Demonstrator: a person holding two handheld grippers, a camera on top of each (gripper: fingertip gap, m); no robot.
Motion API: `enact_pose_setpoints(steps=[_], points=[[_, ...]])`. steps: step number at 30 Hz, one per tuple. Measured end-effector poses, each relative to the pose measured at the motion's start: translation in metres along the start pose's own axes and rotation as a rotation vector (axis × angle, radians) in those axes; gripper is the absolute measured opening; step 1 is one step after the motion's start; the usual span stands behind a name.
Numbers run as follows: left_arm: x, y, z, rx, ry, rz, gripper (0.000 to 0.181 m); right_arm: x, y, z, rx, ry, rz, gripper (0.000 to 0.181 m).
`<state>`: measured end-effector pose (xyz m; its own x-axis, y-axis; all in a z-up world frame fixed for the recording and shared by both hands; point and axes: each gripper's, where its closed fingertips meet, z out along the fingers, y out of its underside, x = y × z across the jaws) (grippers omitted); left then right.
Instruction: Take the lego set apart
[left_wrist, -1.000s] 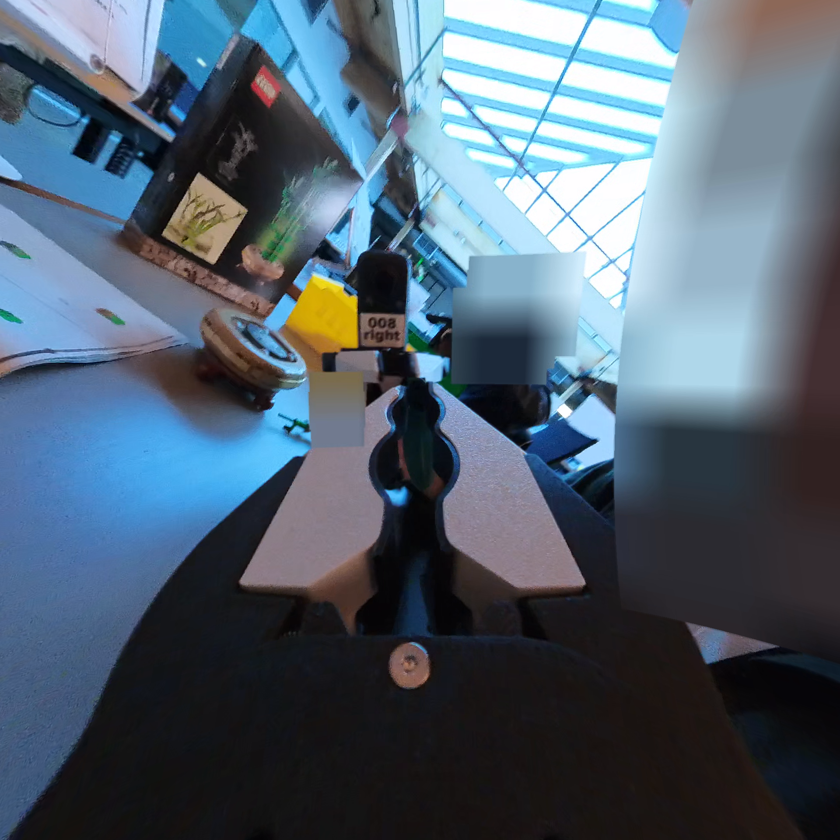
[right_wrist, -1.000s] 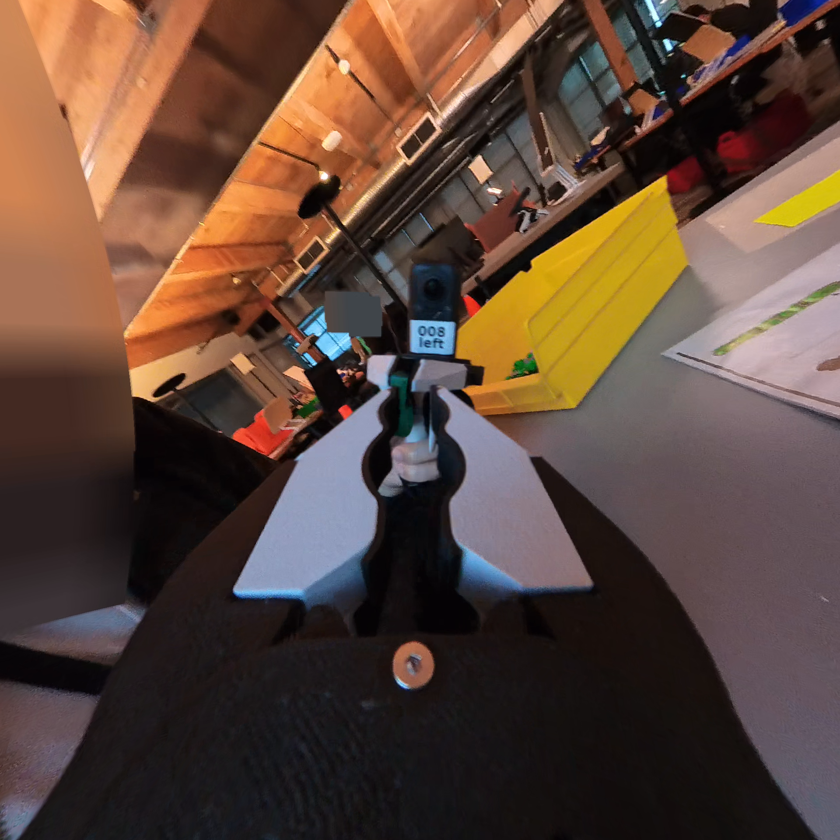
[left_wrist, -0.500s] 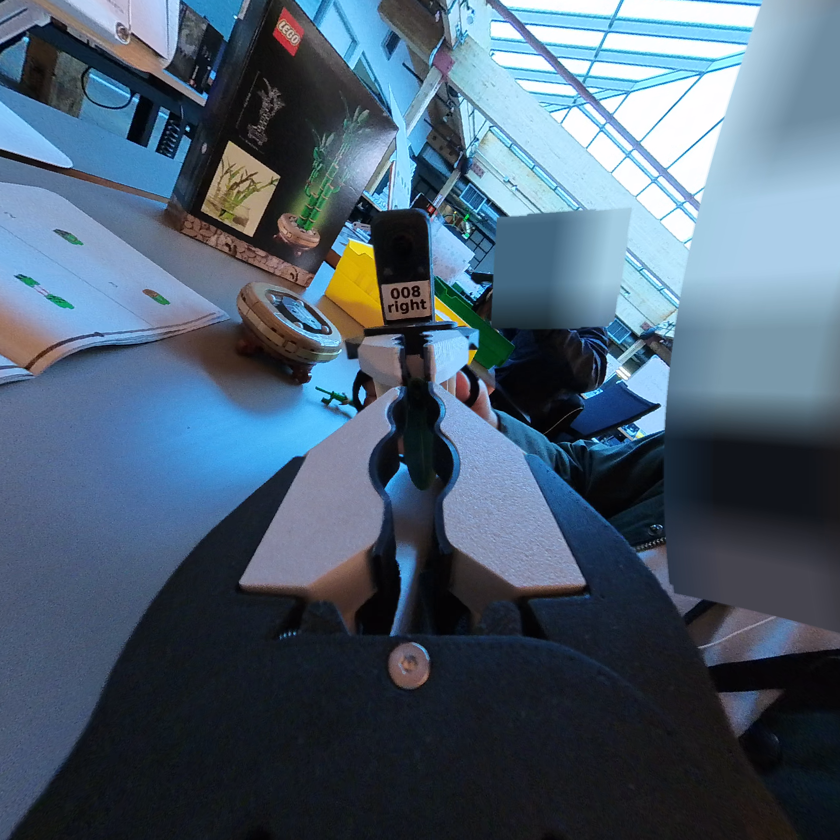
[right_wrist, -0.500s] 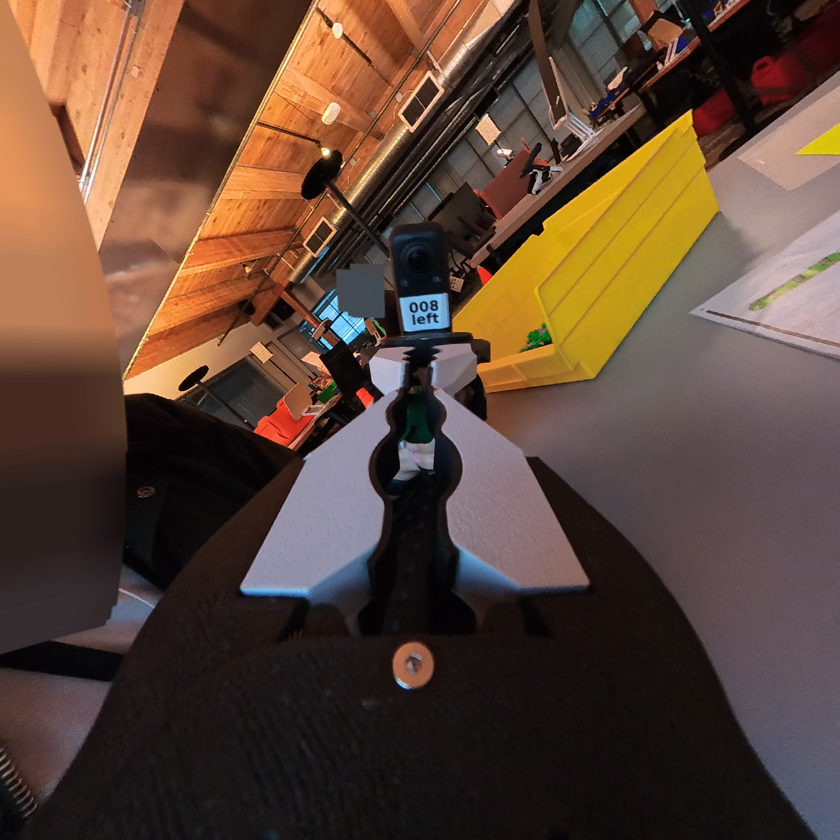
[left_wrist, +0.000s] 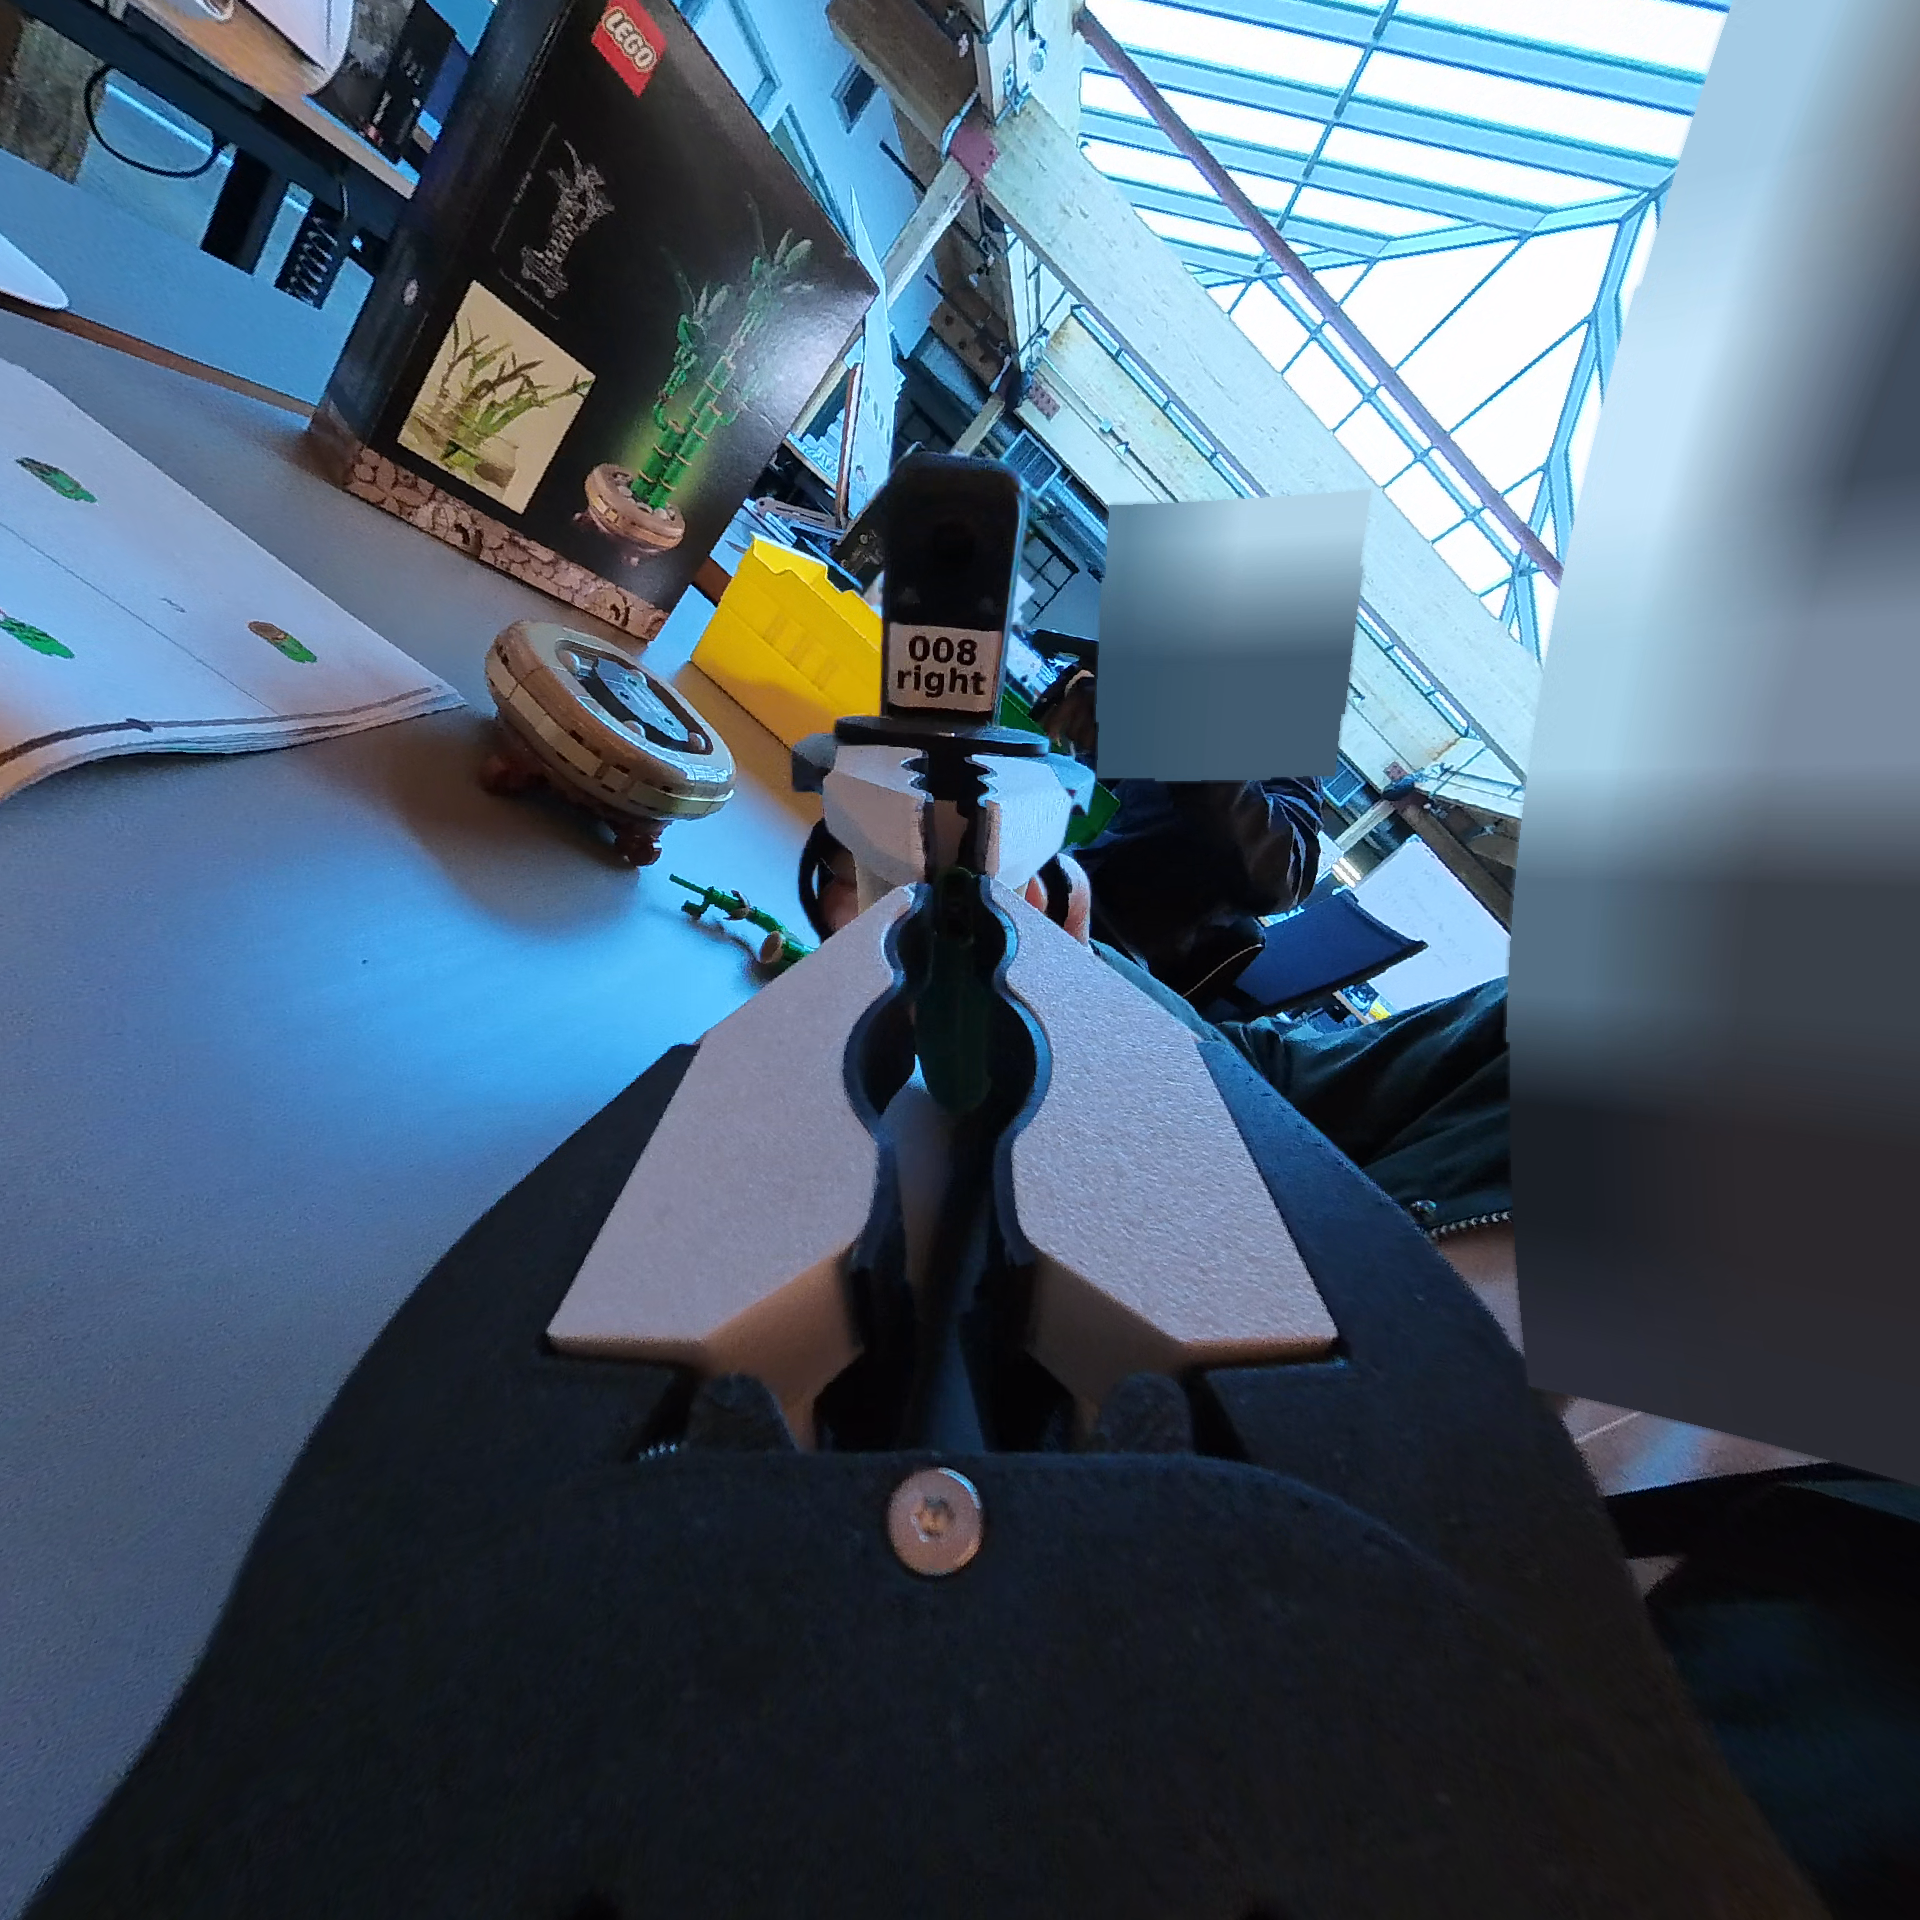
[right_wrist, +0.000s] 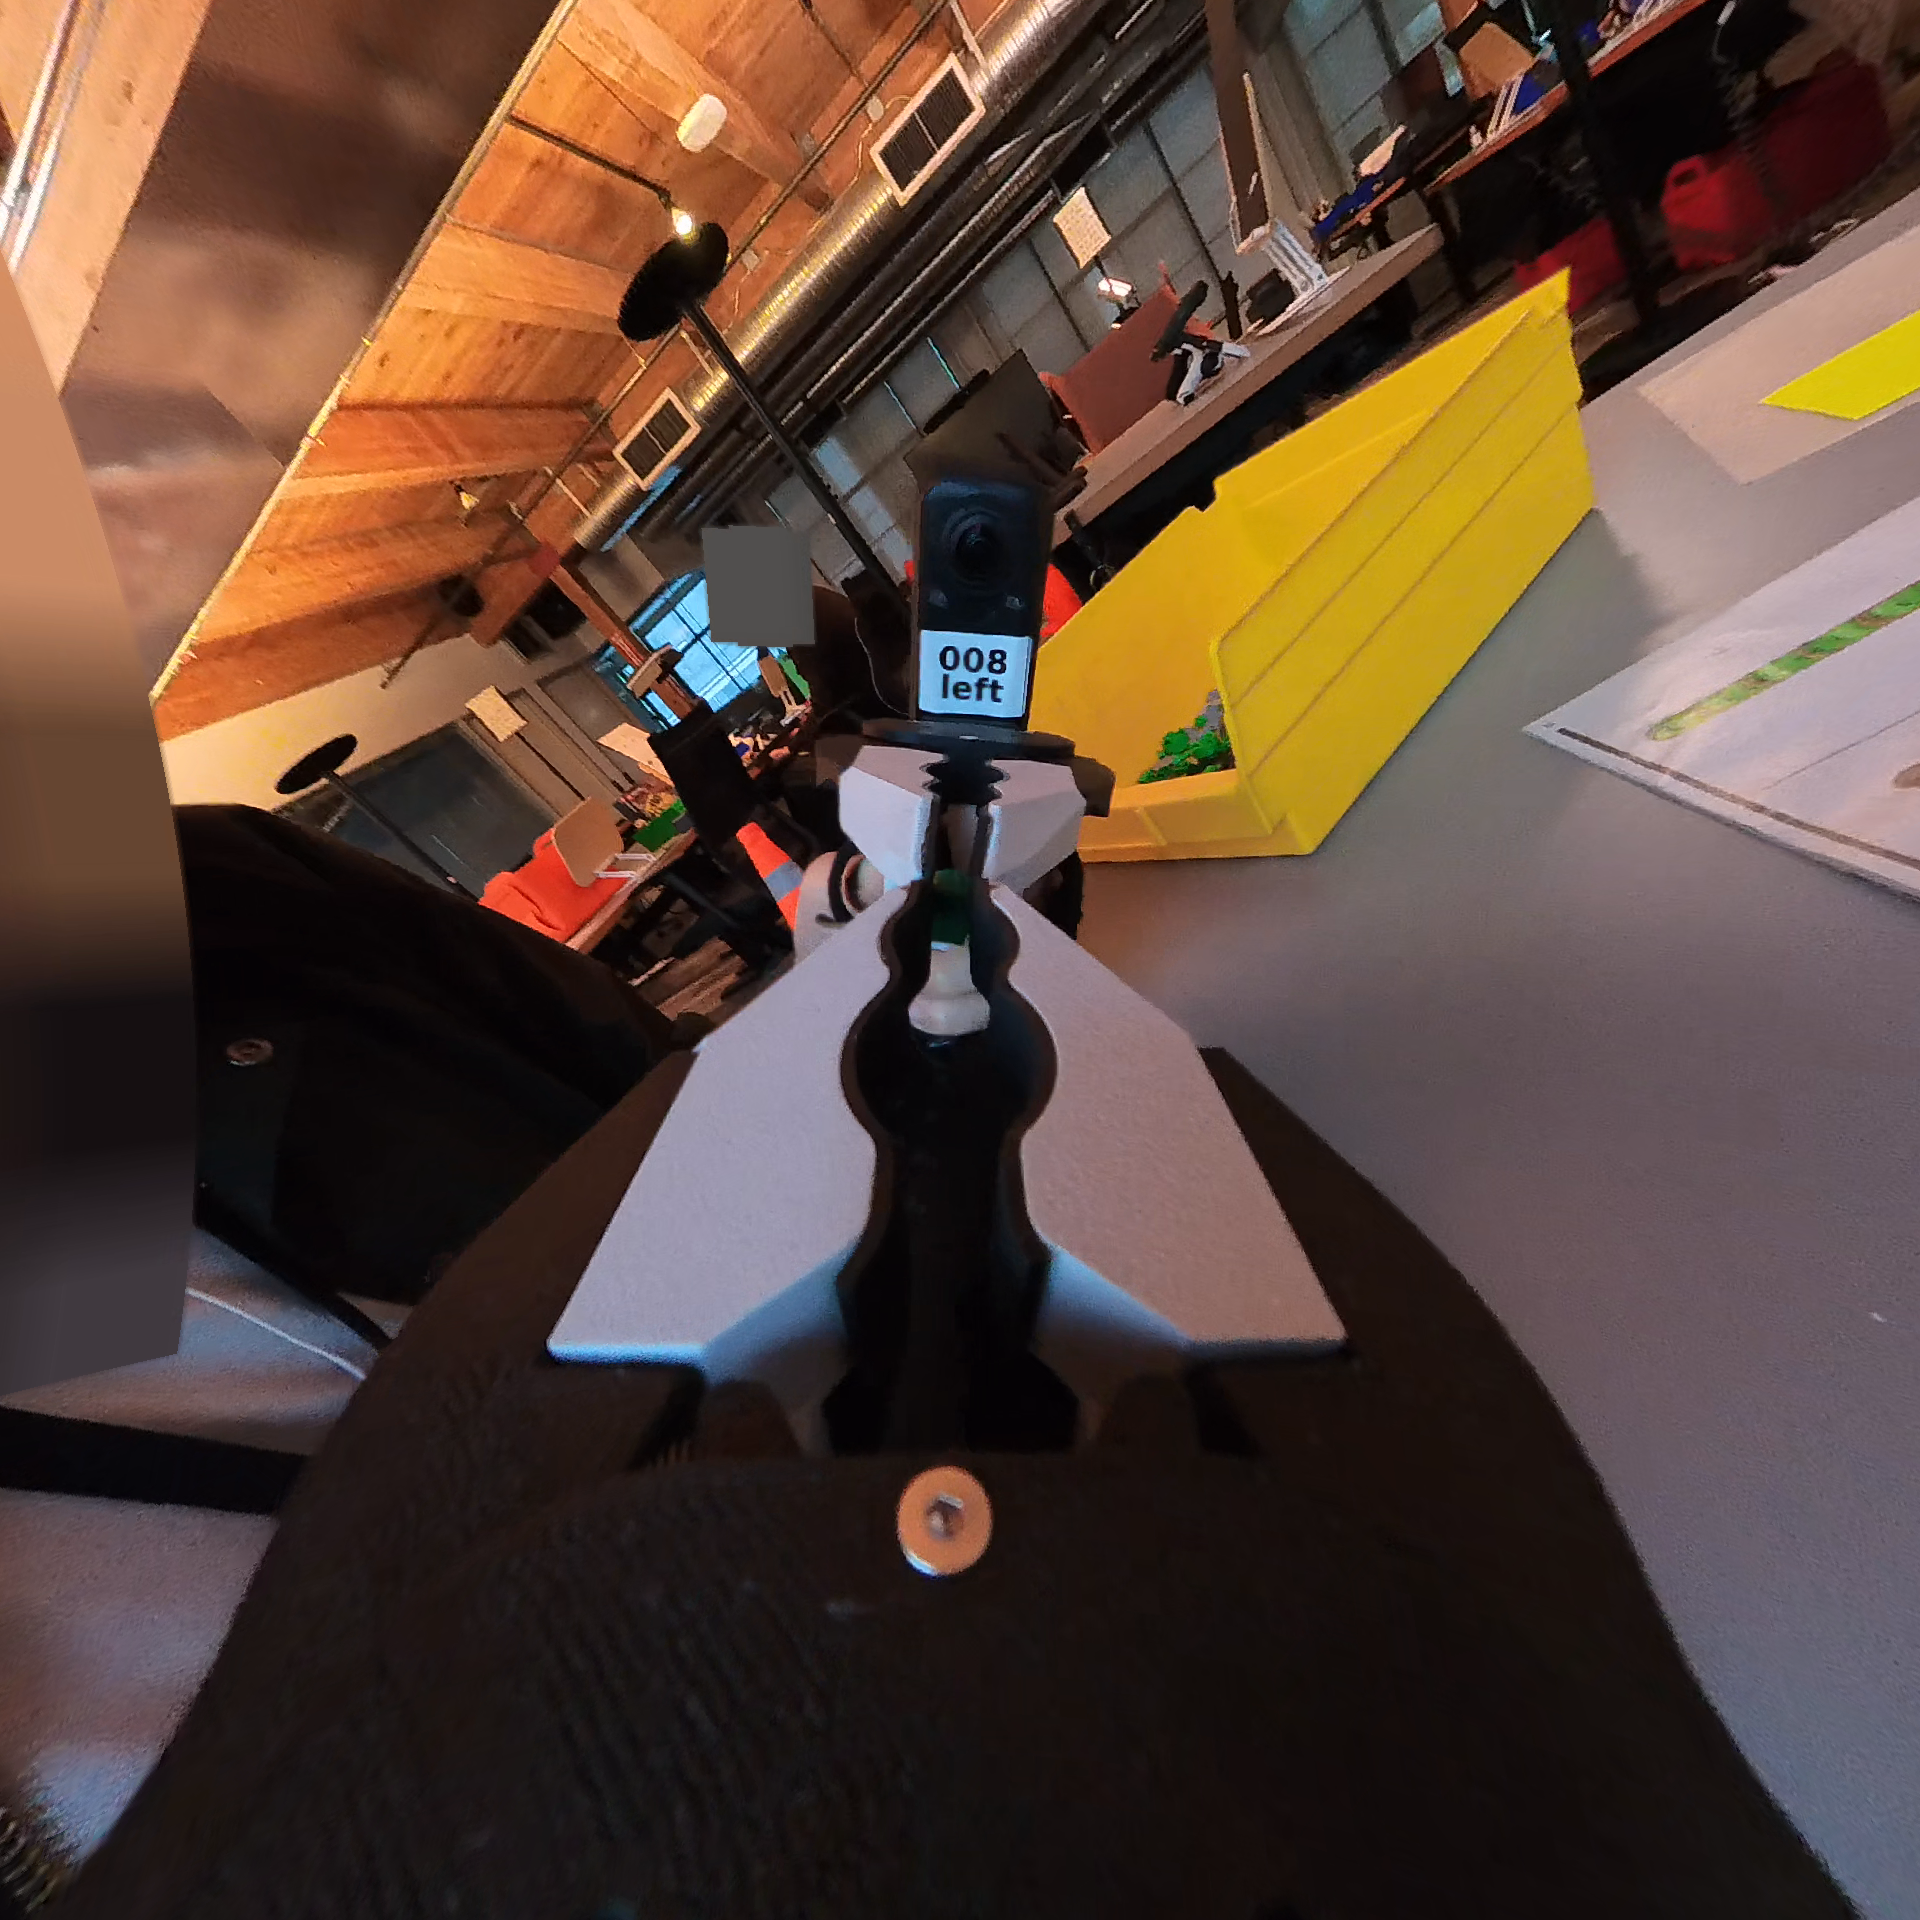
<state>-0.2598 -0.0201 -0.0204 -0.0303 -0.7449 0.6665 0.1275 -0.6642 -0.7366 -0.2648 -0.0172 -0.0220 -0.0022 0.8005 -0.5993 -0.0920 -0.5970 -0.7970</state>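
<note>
My left gripper is shut on a dark green lego leaf piece, held above the grey table. My right gripper is shut on a pale cream lego piece with a green top. The two grippers face each other tip to tip: the right one shows in the left wrist view, the left one in the right wrist view. I cannot tell whether the two pieces are still joined. A round tan lego base and a small green stalk piece lie on the table.
A black lego box stands behind the base. An open instruction booklet lies at the left and also shows in the right wrist view. A yellow bin holds green pieces. A person in a dark jacket sits close by. Only a small space, under 4 cm, lies between the two pairs of fingers.
Both grippers have tilted and shifted together while staying tip to tip and shut. More of the table, the base and the box has come into the left wrist view.
</note>
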Motion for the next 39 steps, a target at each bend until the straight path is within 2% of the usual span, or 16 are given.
enact_pose_setpoints(steps=[10,12,13,14,17,18,19,21,24,28,35,37,39], points=[[-0.003,-0.005,-0.002,0.030,-0.011,-0.019,0.002,0.002,0.001,0.000,-0.007,0.026,-0.002,0.005],[-0.008,-0.042,-0.032,0.258,-0.040,-0.029,0.001,0.007,-0.002,-0.009,0.006,0.058,-0.004,0.005],[-0.011,-0.055,-0.050,0.334,-0.043,-0.041,0.000,0.011,-0.009,-0.016,0.042,0.070,0.002,0.005],[-0.012,-0.056,-0.055,0.344,-0.039,-0.041,0.000,0.012,-0.016,-0.021,0.073,0.067,0.009,0.004],[-0.010,-0.019,-0.018,0.113,-0.036,-0.019,0.000,0.009,-0.009,-0.017,0.018,0.042,-0.021,0.005],[-0.006,-0.014,-0.010,0.079,-0.033,0.004,0.000,0.006,-0.004,-0.012,-0.013,0.036,-0.035,0.005],[-0.003,-0.013,-0.006,0.069,-0.025,0.027,0.000,0.006,-0.001,-0.010,-0.033,0.045,-0.055,0.005],[-0.003,-0.013,-0.006,0.061,-0.040,0.053,0.015,0.004,0.004,-0.007,-0.064,0.046,-0.090,0.005],[-0.005,-0.004,-0.005,0.009,-0.084,0.120,0.018,0.004,0.007,-0.005,-0.092,0.054,-0.108,0.005],[-0.008,0.016,0.004,-0.125,-0.117,0.190,0.010,0.004,0.011,-0.004,-0.114,0.064,-0.113,0.004],[-0.004,0.015,0.003,-0.117,-0.078,0.162,0.006,0.001,0.010,-0.003,-0.108,0.044,-0.100,0.006],[0.001,0.011,0.002,-0.089,-0.032,0.116,0.005,-0.004,0.006,-0.002,-0.087,0.035,-0.175,0.006],[0.005,0.009,0.000,-0.069,0.016,0.047,0.005,-0.008,0.004,-0.001,-0.096,0.069,-0.358,0.008]])
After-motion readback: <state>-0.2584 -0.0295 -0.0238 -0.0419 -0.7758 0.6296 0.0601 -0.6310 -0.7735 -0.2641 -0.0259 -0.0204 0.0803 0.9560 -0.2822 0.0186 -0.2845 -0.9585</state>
